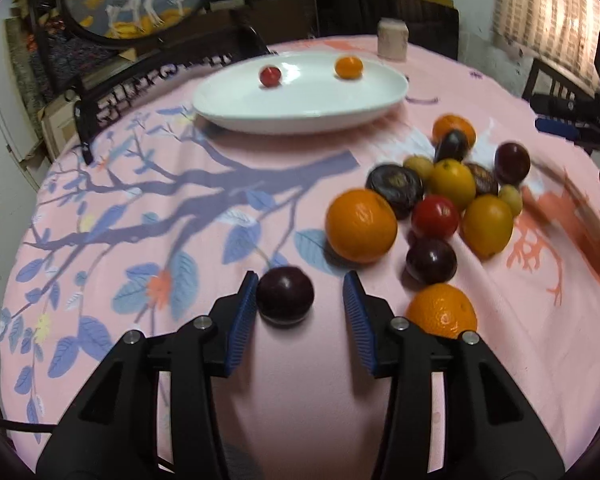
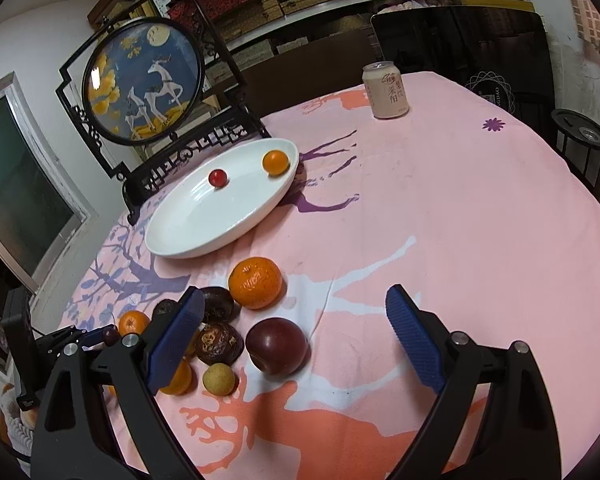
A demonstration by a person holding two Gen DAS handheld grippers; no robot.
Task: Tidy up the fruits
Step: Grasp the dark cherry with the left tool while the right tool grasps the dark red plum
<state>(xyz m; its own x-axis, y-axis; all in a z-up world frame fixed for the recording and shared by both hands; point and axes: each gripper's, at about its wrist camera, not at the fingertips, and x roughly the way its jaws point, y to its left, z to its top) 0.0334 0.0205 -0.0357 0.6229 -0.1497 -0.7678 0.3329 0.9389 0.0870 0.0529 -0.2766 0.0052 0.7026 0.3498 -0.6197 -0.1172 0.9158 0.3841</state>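
A white oval plate (image 1: 228,108) (image 2: 188,236) holds a small red fruit (image 1: 270,76) (image 2: 217,177) and a small orange (image 1: 348,67) (image 2: 276,162). A pile of oranges, yellow fruits and dark plums (image 1: 440,200) lies on the pink cloth. My left gripper (image 1: 302,300) is open around a dark plum (image 1: 285,295), which touches the left pad. My right gripper (image 2: 294,328) is open above the cloth, with a dark red plum (image 2: 276,345), an orange (image 2: 255,282) and wrinkled dark fruits (image 2: 219,344) between and beside its fingers.
A drink can (image 2: 385,90) (image 1: 393,38) stands at the far side of the table. A round deer picture in a black frame (image 2: 144,80) stands behind the plate. An orange (image 1: 442,316) lies by my left gripper's right finger. The right gripper (image 1: 572,128) shows at the right edge.
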